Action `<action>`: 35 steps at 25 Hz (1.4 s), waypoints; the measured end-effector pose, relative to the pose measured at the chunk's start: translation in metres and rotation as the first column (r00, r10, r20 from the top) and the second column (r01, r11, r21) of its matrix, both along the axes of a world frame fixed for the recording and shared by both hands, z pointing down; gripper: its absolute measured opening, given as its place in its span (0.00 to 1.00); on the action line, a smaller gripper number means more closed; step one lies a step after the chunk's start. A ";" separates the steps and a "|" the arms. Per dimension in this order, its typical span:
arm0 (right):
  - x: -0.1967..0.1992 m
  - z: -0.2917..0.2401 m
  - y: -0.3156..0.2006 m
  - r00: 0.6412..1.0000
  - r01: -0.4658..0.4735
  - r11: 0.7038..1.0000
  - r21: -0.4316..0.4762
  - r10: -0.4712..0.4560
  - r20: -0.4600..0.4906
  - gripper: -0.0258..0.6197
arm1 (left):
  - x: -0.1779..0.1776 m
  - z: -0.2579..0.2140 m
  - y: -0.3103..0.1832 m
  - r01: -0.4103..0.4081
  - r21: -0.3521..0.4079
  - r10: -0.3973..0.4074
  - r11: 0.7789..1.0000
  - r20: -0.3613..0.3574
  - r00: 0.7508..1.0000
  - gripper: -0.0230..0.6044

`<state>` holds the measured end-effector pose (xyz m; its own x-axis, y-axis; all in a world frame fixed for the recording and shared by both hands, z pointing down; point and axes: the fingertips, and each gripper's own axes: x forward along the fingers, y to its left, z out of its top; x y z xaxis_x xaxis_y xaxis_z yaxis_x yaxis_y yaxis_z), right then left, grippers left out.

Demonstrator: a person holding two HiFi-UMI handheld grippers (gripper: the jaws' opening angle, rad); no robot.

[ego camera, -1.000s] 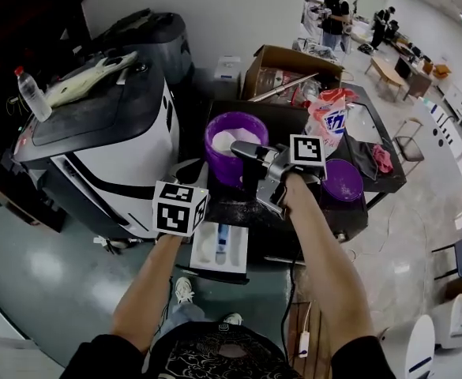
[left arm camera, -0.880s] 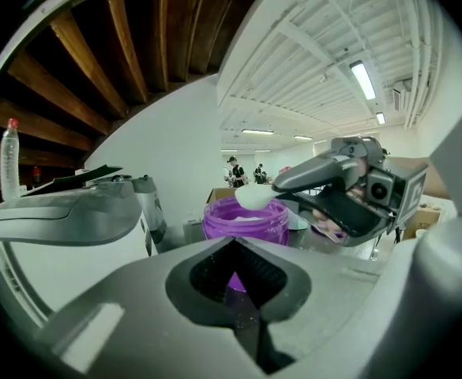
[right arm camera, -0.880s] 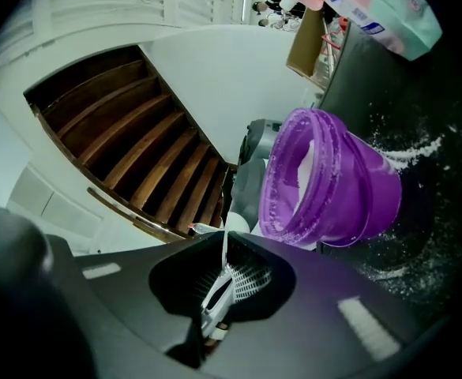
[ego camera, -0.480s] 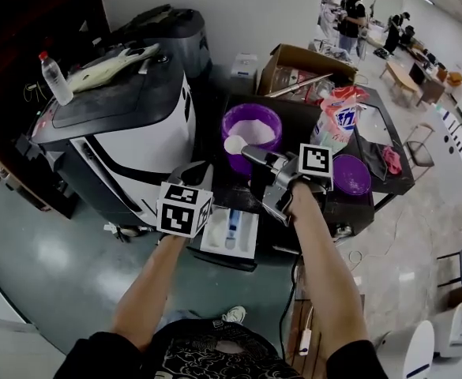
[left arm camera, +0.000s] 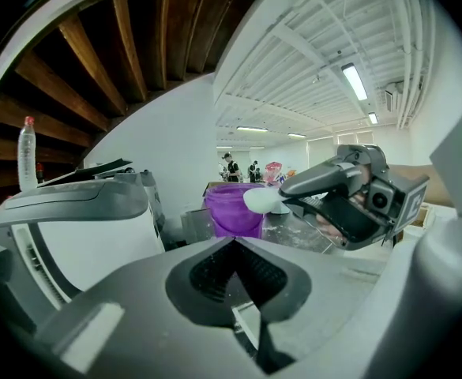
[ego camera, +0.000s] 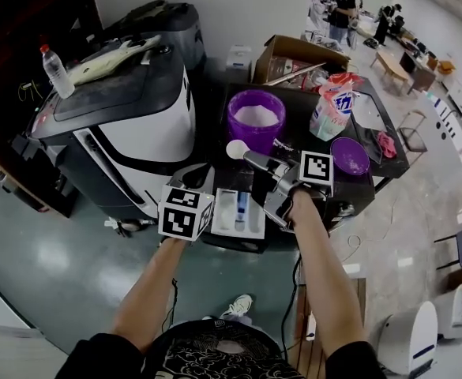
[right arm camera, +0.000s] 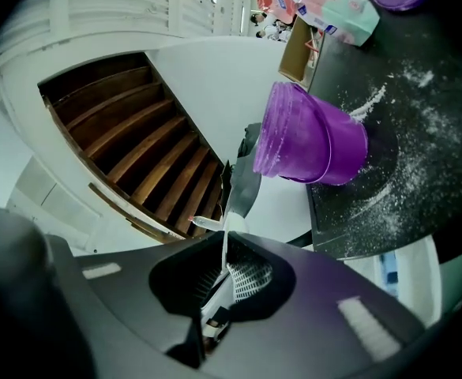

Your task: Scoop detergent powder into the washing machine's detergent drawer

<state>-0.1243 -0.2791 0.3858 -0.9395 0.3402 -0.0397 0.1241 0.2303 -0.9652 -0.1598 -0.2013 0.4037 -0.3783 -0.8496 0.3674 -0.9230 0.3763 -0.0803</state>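
Nearest, a glossy grey-green floor (ego camera: pixel 41 283) is seen beneath the person's forearms. Just beyond it, an open white detergent drawer with a blue insert (ego camera: pixel 224 212) is set at the near edge of a flat black top (ego camera: pixel 294 136). On that top, at 12 o'clock from the drawer, a round purple plastic tub filled with white powder (ego camera: pixel 256 121) is stood. A flat purple lid (ego camera: pixel 349 156) is laid at 2 o'clock, with a pink-and-white detergent bag (ego camera: pixel 332 109) behind it and an open brown cardboard box (ego camera: pixel 290 58) farther off. At 10 o'clock a white-and-black machine (ego camera: pixel 128 133) is placed, with a clear plastic bottle with a red cap (ego camera: pixel 57 71) lying on its lid. People are seen far off at 1 o'clock in a long, bright hall.

White powder scattered over the black top is made out only in the right gripper view. Wooden slats overhead are shown in both gripper views but not in the head view.

The left gripper (ego camera: pixel 199 172) is held just left of the drawer's far end, its jaws pressed together with nothing between them. The right gripper (ego camera: pixel 252 159) is held beyond the drawer, its jaws clamped on the thin handle of a white plastic spoon (ego camera: pixel 236 149). The spoon's rounded bowl is seen between the tub and the drawer.
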 end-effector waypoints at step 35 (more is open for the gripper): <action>0.073 0.041 0.101 0.987 -0.139 0.988 0.060 0.143 -0.066 0.10 | 0.056 0.018 0.104 -0.087 0.063 0.092 0.994 -0.090 0.992 0.04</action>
<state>-0.0510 -0.1785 0.4266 -0.9781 0.2037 0.0433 0.0189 0.2939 -0.9557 -0.1039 -0.0977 0.4212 -0.2667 -0.8997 0.3455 -0.9556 0.2935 0.0266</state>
